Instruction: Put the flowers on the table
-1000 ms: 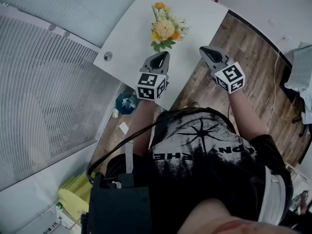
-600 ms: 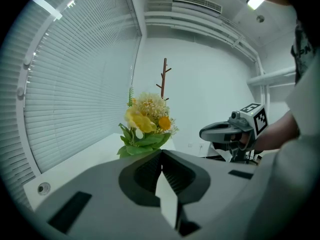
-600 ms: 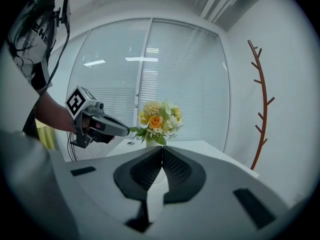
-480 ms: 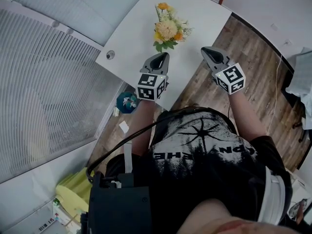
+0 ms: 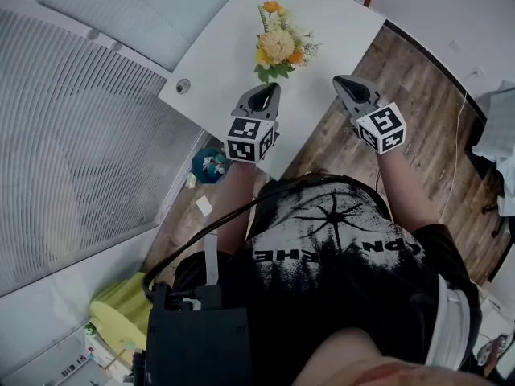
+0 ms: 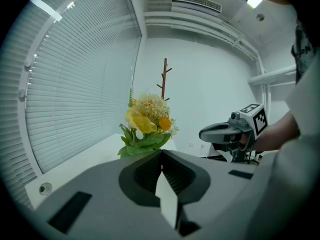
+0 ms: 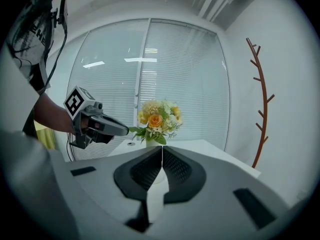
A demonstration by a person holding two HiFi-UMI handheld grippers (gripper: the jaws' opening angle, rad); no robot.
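A bunch of yellow, orange and cream flowers [image 5: 279, 45] with green leaves stands upright on the white table [image 5: 217, 55], a white base just showing under it in the right gripper view. My left gripper [image 5: 269, 89] hovers over the table's near edge, short of the flowers, shut and empty. My right gripper [image 5: 339, 81] hangs to the right, just off the table edge, also shut with nothing in it. In the left gripper view the flowers [image 6: 145, 126] rise just past the closed jaws. The right gripper view has the flowers [image 7: 156, 120] ahead, with the left gripper [image 7: 135, 130] pointing at them.
A round cable grommet [image 5: 183, 86] sits in the table's left corner. A brown coat stand [image 7: 260, 99] is at the wall beyond the table. Window blinds [image 5: 72, 135] run along the left. A blue bin [image 5: 209, 167] stands on the wooden floor beneath the table edge.
Almost nothing: the head view has drifted slightly, and both grippers stay shut in the same places near the table edge.
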